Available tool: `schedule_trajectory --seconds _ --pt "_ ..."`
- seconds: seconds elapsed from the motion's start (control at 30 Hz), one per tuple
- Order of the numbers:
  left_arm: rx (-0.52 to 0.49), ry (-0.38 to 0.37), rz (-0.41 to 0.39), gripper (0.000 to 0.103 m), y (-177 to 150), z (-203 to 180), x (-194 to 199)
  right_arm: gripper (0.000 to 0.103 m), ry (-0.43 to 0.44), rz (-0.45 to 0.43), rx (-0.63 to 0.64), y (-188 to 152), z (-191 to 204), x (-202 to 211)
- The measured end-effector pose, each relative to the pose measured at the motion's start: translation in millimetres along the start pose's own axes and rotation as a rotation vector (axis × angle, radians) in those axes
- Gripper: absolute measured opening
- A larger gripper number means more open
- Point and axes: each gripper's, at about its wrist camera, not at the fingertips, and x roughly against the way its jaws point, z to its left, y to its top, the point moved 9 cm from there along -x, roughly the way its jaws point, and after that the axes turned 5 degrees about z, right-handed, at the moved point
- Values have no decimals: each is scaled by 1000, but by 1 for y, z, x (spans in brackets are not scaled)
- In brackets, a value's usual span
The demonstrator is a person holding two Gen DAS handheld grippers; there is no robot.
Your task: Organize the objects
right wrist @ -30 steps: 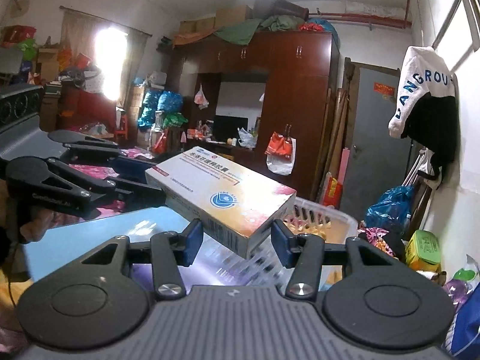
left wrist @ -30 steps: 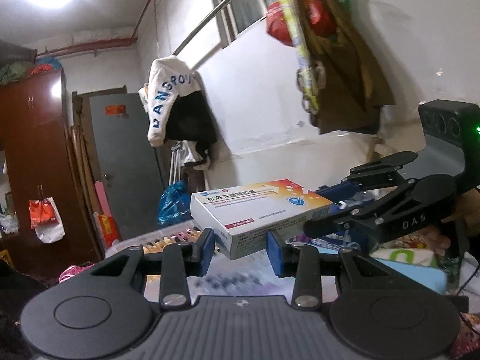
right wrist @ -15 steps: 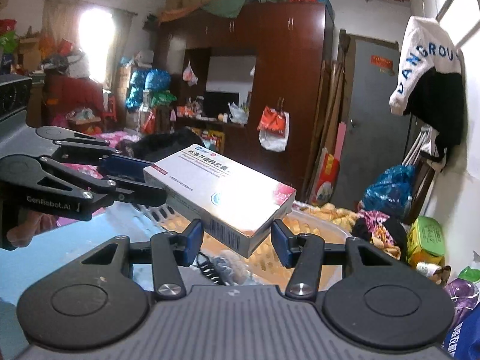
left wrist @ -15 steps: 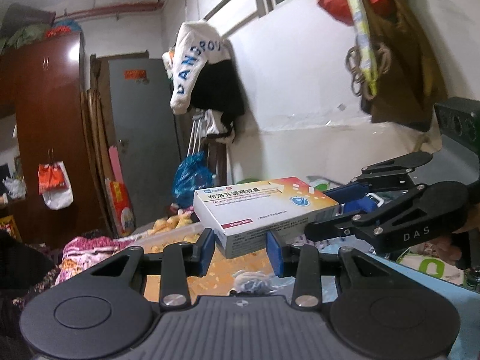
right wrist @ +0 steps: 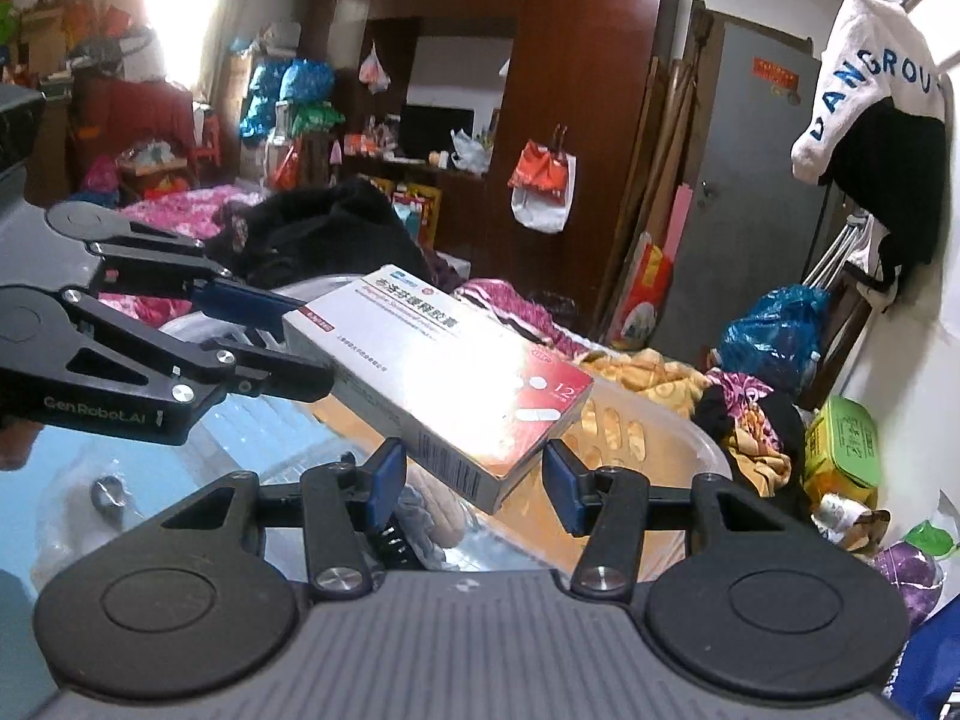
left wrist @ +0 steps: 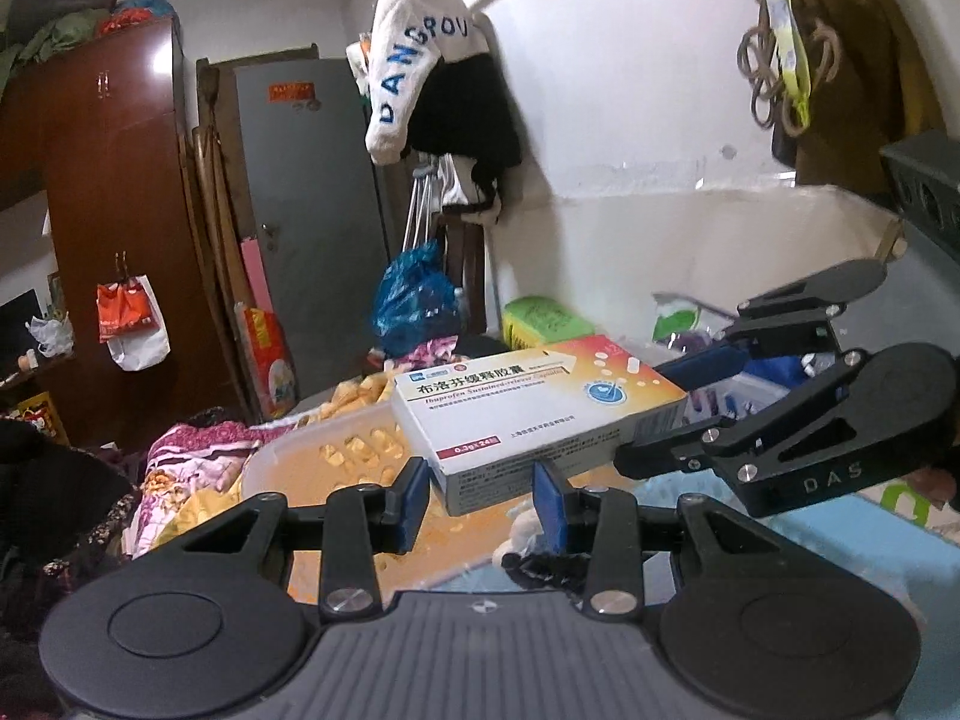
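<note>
A white and red medicine box (left wrist: 534, 414) is held in the air between both grippers. My left gripper (left wrist: 483, 501) is shut on its near end; my right gripper (right wrist: 474, 477) is shut on the other end, where the box (right wrist: 444, 372) glares under the light. Each gripper shows in the other's view: the right one (left wrist: 780, 420) at the box's right end, the left one (right wrist: 198, 330) at its left end. Below the box stands a pale plastic basket (left wrist: 312, 456), which also shows in the right wrist view (right wrist: 672, 438), with small items in its bottom.
A light blue surface (left wrist: 840, 546) lies under the basket. A green box (right wrist: 840, 444) and blue bag (right wrist: 768, 336) sit by the white wall. Floral bedding (left wrist: 192, 468), a brown wardrobe (right wrist: 540, 120) and a grey door (left wrist: 312, 210) lie beyond.
Both grippers have tilted downward together with the box. The basket's inside and the blue surface have come into view below it. The grip on the box is unchanged.
</note>
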Motion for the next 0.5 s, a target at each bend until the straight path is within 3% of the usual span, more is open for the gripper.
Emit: schedule_trajectory --seconds 0.27,0.33,0.4,0.5 --pt "15 0 66 45 2 3 -13 57 4 55 5 8 -6 -4" --pt "40 18 91 59 1 9 -17 80 21 70 4 10 -4 -5" --pt "64 36 94 67 -1 15 -16 84 -34 49 7 14 -9 -3" --pt "90 33 57 71 -1 22 -4 91 -67 28 -55 13 -18 10"
